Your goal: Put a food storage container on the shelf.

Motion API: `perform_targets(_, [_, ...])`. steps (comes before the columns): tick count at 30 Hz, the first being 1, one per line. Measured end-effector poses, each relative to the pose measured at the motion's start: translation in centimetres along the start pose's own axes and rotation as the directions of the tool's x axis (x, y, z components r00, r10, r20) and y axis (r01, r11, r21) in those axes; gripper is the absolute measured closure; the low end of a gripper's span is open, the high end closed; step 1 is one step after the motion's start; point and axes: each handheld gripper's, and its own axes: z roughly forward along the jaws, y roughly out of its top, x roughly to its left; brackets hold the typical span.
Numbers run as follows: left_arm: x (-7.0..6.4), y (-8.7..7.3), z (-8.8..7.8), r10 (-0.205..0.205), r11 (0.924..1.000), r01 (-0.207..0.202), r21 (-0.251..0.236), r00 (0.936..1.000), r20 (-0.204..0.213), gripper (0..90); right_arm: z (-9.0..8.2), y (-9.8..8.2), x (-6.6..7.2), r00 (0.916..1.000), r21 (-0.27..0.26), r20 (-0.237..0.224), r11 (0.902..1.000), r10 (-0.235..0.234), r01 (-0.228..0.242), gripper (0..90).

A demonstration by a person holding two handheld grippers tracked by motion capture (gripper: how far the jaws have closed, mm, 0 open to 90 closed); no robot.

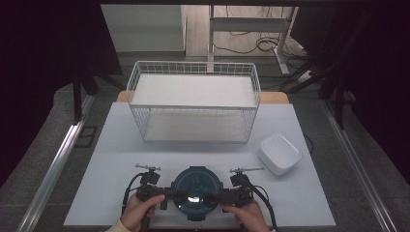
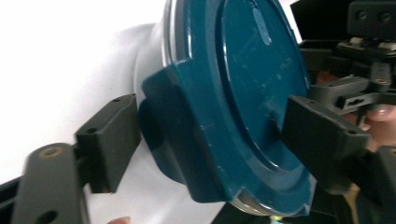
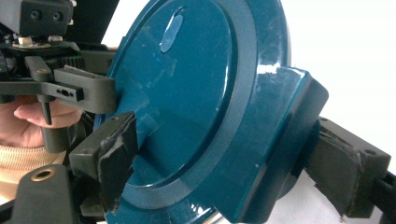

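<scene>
A round container with a dark teal lid [image 1: 197, 190] sits at the 6 o'clock edge of the pale tabletop [image 1: 111, 159], between the person's two hands. The left tongs [image 1: 180, 196] come in from 9 o'clock and the right tongs [image 1: 209, 197] from 3 o'clock. In the left gripper view, the black jaws stand apart, one beside a side latch tab of the lid [image 2: 233, 102] and the other over its top face; contact cannot be told. In the right gripper view, the jaws bracket the opposite latch tab [image 3: 280, 140] closely, one on the lid's top, one outside the tab, apparently clamped. A white wire basket [image 1: 193, 101] stands at 12 o'clock, and a white square dish [image 1: 280, 153] lies at 3 o'clock.
</scene>
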Motion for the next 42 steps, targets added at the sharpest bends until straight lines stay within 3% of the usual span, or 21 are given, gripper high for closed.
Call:
perform_targets(9, [-0.2, 0.0, -0.4, -0.027, 0.9995, 0.027, -0.015, 0.9996, -0.008, 28.5, -0.6, 0.3, -0.3, 0.9986, 0.012, -0.005, 0.9985, 0.053, -0.053, 23.6])
perform_targets(13, [-0.3, 0.0, -0.6, -0.038, 0.9989, 0.038, -0.029, 0.9992, -0.010, 32.1, -1.1, 0.2, -0.9, 0.9952, -0.007, -0.036, 0.9958, 0.091, -0.092, 29.5])
perform_targets(19, [-0.5, 0.0, -1.1, -0.037, 0.9980, 0.037, -0.052, 0.9993, -0.005, 36.7, -1.6, 0.0, -0.7, 0.9939, -0.034, -0.041, 0.9940, 0.102, -0.104, 34.1])
perform_targets(30, [-1.2, 0.0, -2.2, -0.004, 0.9944, 0.000, -0.106, 0.9994, -0.034, 40.3, -1.9, -0.2, 0.2, 0.9970, -0.072, -0.029, 0.9947, 0.071, -0.073, 38.0])
perform_targets(42, [-1.9, 0.2, -2.9, 0.018, 0.9911, -0.024, -0.131, 0.9989, -0.043, 41.5, -2.0, 0.0, 0.7, 0.9987, -0.086, -0.033, 0.9955, 0.038, -0.041, 39.0])
